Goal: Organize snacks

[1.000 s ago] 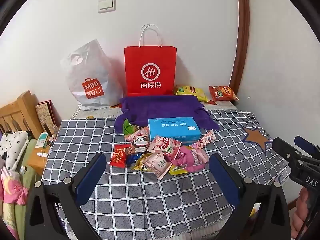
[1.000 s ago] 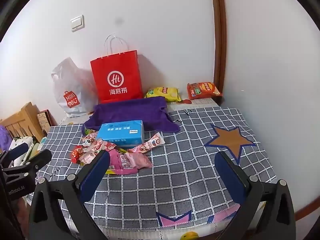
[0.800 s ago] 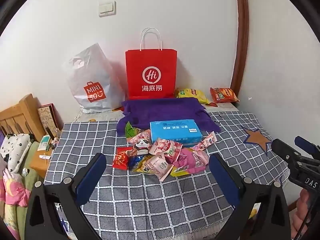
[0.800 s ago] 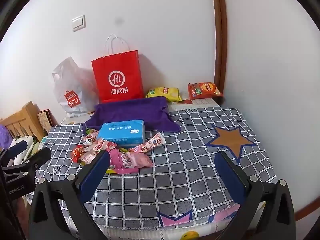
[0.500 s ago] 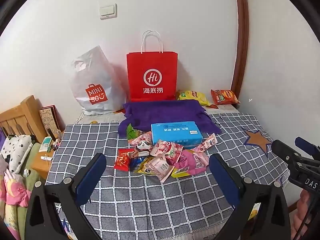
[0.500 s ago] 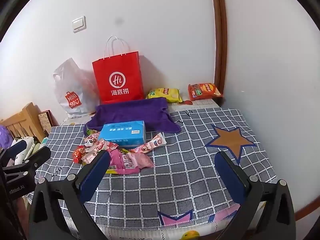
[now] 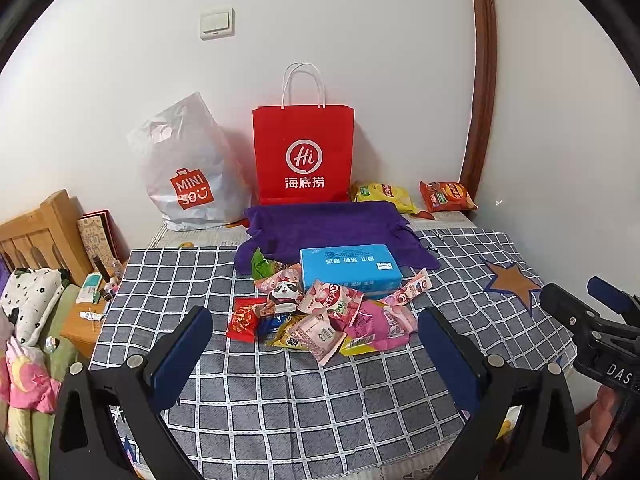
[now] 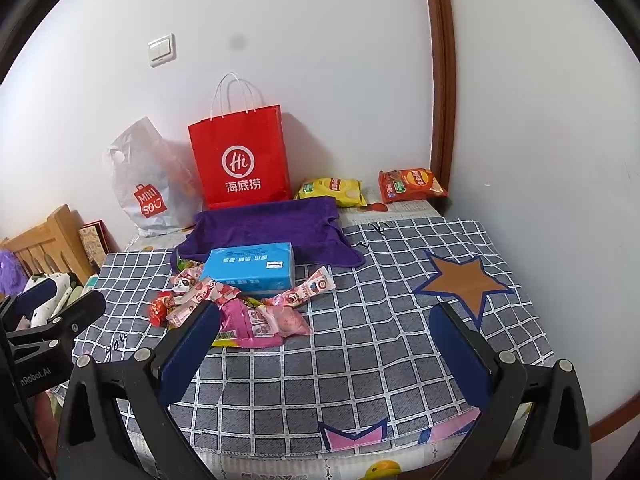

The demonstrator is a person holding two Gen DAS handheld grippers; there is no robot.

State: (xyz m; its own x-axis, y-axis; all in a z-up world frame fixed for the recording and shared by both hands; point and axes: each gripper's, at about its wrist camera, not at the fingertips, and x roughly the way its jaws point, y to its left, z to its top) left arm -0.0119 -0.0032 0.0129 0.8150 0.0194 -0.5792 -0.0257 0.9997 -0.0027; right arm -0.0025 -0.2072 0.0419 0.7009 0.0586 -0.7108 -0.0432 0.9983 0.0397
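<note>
A heap of small snack packets (image 7: 320,316) lies mid-table on the grey checked cloth (image 7: 304,400), in front of a blue tissue pack (image 7: 350,270). It also shows in the right wrist view (image 8: 240,308), left of centre. A yellow chip bag (image 7: 382,195) and an orange chip bag (image 7: 446,196) lie at the back right. My left gripper (image 7: 316,344) is open and empty, held just before the heap. My right gripper (image 8: 324,336) is open and empty over bare cloth, right of the heap.
A red paper bag (image 7: 304,156) and a white Miniso plastic bag (image 7: 188,172) stand against the back wall. A purple towel (image 7: 328,226) lies in front of them. A wooden bed frame (image 7: 36,236) and bedding sit left of the table. A wall runs along the right.
Both grippers have drifted slightly back and up, so the scene sits a little lower in the left view. Both stay open. Nothing on the table has moved.
</note>
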